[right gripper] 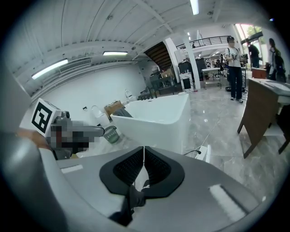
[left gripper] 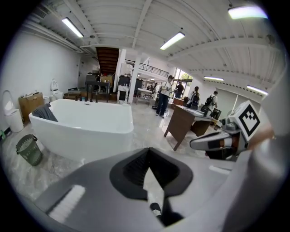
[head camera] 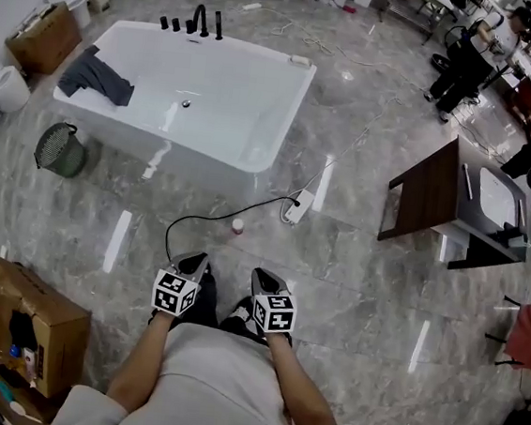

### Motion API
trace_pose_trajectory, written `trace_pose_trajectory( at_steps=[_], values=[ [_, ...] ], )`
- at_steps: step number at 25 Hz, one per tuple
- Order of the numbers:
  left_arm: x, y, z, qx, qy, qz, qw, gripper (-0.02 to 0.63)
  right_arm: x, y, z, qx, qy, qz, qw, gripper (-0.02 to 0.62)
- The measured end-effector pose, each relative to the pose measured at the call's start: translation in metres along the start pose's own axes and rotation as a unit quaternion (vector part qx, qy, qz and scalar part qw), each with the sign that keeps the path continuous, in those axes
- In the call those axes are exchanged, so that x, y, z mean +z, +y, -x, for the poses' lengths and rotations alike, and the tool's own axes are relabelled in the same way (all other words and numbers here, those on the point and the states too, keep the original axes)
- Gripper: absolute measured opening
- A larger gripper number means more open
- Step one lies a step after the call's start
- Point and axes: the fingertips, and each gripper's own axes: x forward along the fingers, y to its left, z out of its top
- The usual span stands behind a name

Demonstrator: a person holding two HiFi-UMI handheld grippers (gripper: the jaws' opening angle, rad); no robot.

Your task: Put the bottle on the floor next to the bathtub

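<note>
A white bathtub (head camera: pixel 285 115) stands on the grey marble floor ahead of me, also seen in the left gripper view (left gripper: pixel 86 122) and the right gripper view (right gripper: pixel 158 118). A small bottle (head camera: pixel 238 225) with a reddish cap stands on the floor just in front of the tub, beside a black cable. My left gripper (head camera: pixel 196 258) and right gripper (head camera: pixel 261 277) are side by side close to my body, well short of the bottle. The jaws of both the left gripper (left gripper: pixel 147 154) and the right gripper (right gripper: pixel 144 149) are shut with nothing between them.
A white power strip (head camera: pixel 299 204) lies by the tub's corner. A green wire bin (head camera: pixel 58 147) sits left of the tub, and a grey cloth (head camera: pixel 96 76) hangs over its rim. An open cardboard box (head camera: pixel 27 323) is at my left, a brown desk (head camera: pixel 437 197) at right.
</note>
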Motion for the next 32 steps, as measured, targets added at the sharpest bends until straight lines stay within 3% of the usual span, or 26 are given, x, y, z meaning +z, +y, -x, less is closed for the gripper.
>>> trace_pose_trajectory(
  at_steps=[1,32],
  values=[
    [-0.001,0.0,0.0,0.002,0.001,0.002,1.0,0.057,-0.001,-0.001,0.003,-0.001,-0.001,-0.001,1.0,0.003],
    [0.009,-0.018,-0.02,-0.021,-0.002,-0.011,0.9997,0.058,0.002,-0.016,0.007,0.009,0.007,0.005,1.0,0.002]
  ],
)
